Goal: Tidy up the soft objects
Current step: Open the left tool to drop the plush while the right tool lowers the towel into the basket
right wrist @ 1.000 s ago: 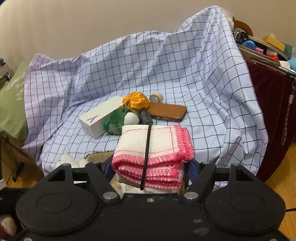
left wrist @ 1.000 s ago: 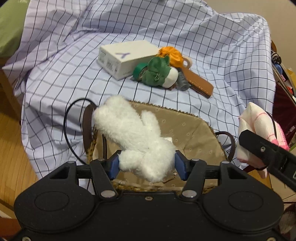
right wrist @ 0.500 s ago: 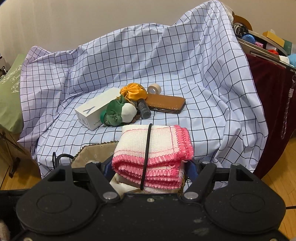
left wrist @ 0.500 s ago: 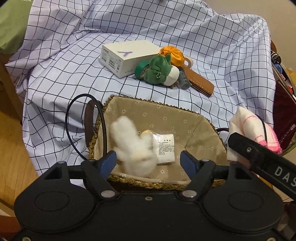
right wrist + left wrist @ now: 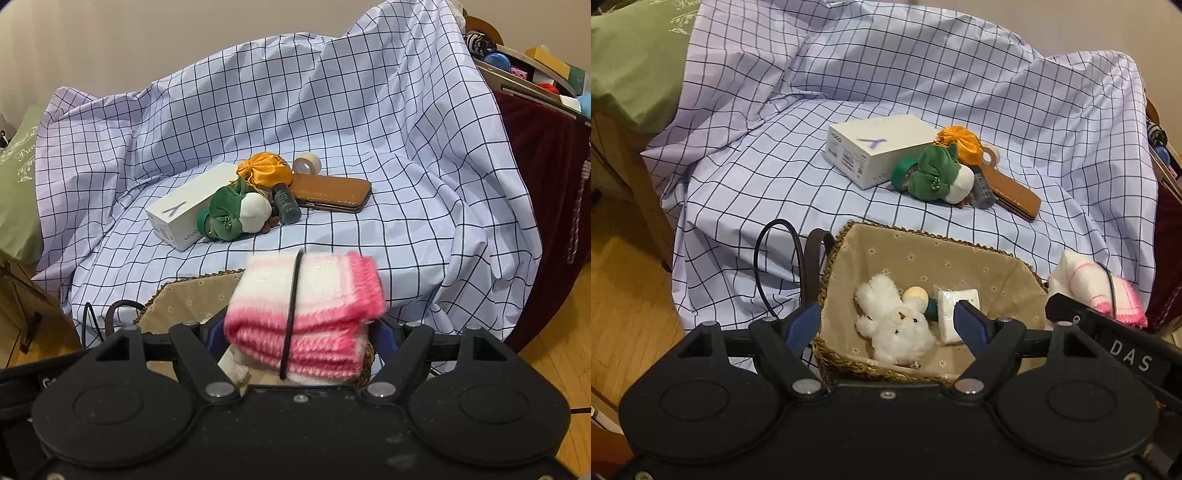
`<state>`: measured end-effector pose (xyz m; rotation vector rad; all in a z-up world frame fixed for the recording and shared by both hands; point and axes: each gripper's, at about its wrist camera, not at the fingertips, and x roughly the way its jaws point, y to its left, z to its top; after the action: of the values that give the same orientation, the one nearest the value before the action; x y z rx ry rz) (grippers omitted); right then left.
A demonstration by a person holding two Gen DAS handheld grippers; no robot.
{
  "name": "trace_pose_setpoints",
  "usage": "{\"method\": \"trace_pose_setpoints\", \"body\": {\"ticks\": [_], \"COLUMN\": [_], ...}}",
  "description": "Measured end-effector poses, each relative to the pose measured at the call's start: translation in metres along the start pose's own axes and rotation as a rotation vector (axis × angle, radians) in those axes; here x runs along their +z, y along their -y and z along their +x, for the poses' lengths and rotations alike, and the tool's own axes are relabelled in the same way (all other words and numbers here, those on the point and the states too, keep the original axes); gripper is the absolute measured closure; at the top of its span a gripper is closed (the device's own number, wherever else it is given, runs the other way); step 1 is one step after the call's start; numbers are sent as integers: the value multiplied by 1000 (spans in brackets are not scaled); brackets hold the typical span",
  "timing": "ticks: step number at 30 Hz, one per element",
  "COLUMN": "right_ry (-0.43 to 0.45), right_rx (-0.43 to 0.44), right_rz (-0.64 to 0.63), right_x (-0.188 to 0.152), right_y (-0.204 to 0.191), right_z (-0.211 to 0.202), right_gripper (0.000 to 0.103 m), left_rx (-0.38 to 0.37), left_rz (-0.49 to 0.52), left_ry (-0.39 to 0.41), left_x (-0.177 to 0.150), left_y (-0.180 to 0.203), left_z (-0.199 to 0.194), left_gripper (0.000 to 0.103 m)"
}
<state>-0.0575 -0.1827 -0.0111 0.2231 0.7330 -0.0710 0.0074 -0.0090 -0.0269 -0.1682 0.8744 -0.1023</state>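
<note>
Folded pink-and-white cloth (image 5: pixel 303 317), bound by a black band, sits between the right gripper (image 5: pixel 301 338) fingers at lower centre of the right wrist view, blurred. Its jaws are opening; I judge the pads are letting go. The white plush toy (image 5: pixel 894 325) lies inside the lined basket (image 5: pixel 1027 273), lower centre of the left wrist view. The left gripper (image 5: pixel 888 323) is opening above it, with nothing held. I would hold the right gripper directly over the basket opening before releasing fully, so the cloth lands beside the toy and clear of the rim.
</note>
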Motion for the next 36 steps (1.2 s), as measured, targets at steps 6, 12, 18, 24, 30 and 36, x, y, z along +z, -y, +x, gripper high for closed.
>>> {"method": "trace_pose_setpoints", "body": {"ticks": [6,12,18,24,30,36], "right_ry": [15,-1,-8,-17,-26,-33], "right_rx": [2,-13,-20,-25,-33,-39], "right_rz": [-4,9,10,12,13,17], "right_x": [0,0,-1,-1,-1,0], "right_y": [0,3,3,3,4,6], "right_z": [-3,-1,0,0,2,3], "right_gripper": [25,25,25,24,22,21], "left_rx": [-3,-1,2,5,14,28], "left_rz": [-2,1,1,-1,0,6], "left_ry": [-12,-15,-14,-13,-7,16], "left_x": [0,-1,-1,-1,0,1], "left_y": [0,0,0,-1,-1,0], "left_z": [3,3,3,3,3,0], "left_gripper": [26,24,23,22,21,15]}}
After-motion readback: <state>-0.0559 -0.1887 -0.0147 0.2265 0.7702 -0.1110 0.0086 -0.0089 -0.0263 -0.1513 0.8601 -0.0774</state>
